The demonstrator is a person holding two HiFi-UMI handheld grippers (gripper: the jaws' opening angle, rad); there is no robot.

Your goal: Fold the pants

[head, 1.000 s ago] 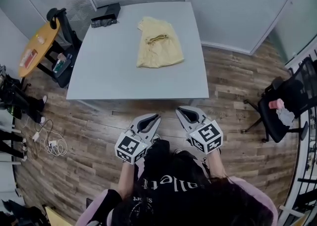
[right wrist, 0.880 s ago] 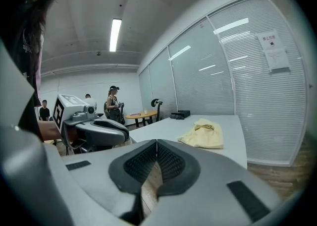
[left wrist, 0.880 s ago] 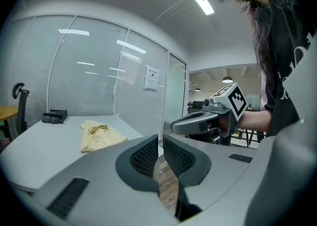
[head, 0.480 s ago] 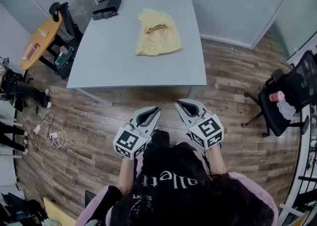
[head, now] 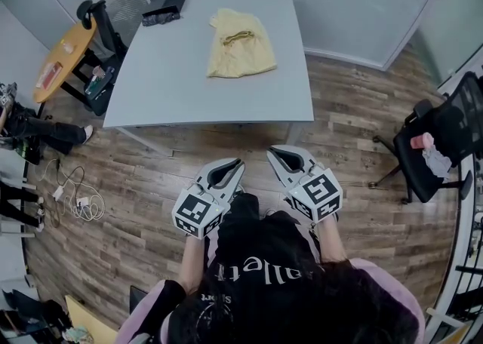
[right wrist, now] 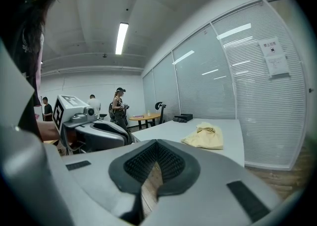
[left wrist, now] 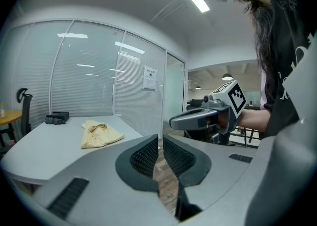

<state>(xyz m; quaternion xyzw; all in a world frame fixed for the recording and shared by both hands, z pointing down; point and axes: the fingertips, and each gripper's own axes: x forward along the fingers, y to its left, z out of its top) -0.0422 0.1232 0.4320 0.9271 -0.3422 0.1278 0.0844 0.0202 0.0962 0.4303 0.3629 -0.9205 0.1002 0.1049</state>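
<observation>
Pants [head: 240, 43] — yellow and folded up — lie on the grey table [head: 173, 86] in the upper middle of the head view, toward the table's far edge. Both grippers are low in the frame, over the wood floor [head: 151, 184], well apart from the table. The left gripper [head: 236, 164] has its jaws pressed together with nothing in them. The right gripper [head: 274, 152] is closed up too — nothing in it. They sit side by side.

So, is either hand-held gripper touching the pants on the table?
No, the left hand-held gripper and right hand-held gripper sit over the floor, short of the pants.
</observation>
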